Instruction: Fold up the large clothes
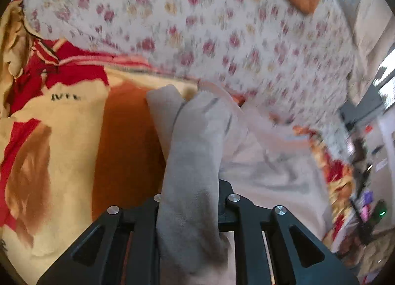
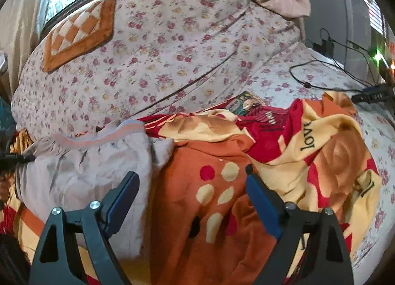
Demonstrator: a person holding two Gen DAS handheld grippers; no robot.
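Grey garment (image 1: 190,181) is clamped in left gripper (image 1: 188,201); right gripper (image 2: 192,183) gapes wide.

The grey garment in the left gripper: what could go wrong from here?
1. The left gripper pinches only a narrow bunch of the grey garment, so it may slip out.
2. The right gripper is open over the orange cloth; it might grab that instead.

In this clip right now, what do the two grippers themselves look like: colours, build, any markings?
Both are black angular plastic frames with triangular cut-outs and round silver bolt heads. The right gripper has blue pads lining its fingers. On the left gripper no blue shows; its fingers are mostly hidden by cloth. No cables, lettering or sleeves are visible on either.
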